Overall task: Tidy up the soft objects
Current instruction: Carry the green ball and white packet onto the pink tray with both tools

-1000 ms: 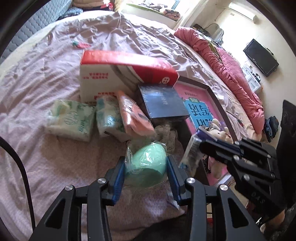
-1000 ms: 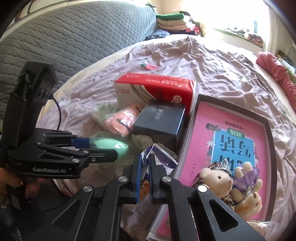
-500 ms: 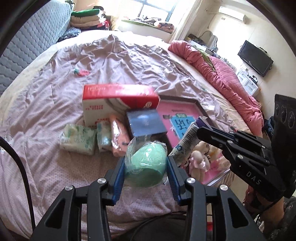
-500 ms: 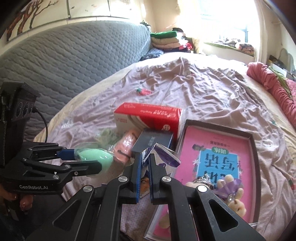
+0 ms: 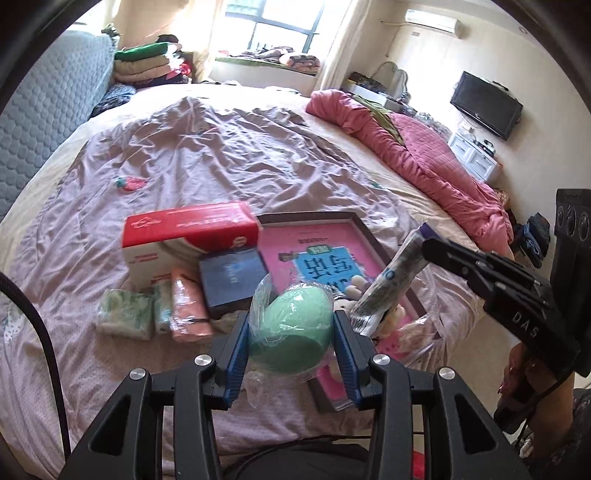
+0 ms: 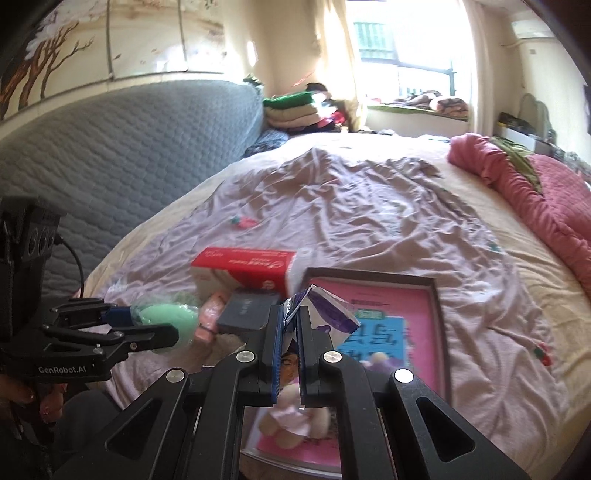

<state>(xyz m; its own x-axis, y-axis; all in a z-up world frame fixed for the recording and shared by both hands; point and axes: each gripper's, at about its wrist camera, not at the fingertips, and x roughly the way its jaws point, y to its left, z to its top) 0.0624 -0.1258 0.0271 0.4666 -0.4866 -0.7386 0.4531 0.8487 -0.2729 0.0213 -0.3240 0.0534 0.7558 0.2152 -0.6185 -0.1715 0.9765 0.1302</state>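
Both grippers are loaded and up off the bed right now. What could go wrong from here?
The left gripper squeezes the green sponge through a loose plastic wrap, so it could slip out. The right gripper pinches only one end of the purple-and-white packet, which hangs tilted and might swing or tear free. The two loads sit close together and could collide.

- A grey quilted padded headboard (image 6: pixel 122 155) curves along the bed's left side.
- A black flat wall-mounted television (image 5: pixel 485 104) hangs above a white drawer cabinet (image 5: pixel 474 158).
- A white air conditioner unit (image 5: pixel 433 22) sits high on the cream wall.
- A bright window (image 6: pixel 417 62) with a cluttered sill lights the room.
- A crumpled pink quilted duvet (image 5: pixel 417 155) lies along the bed's right edge.
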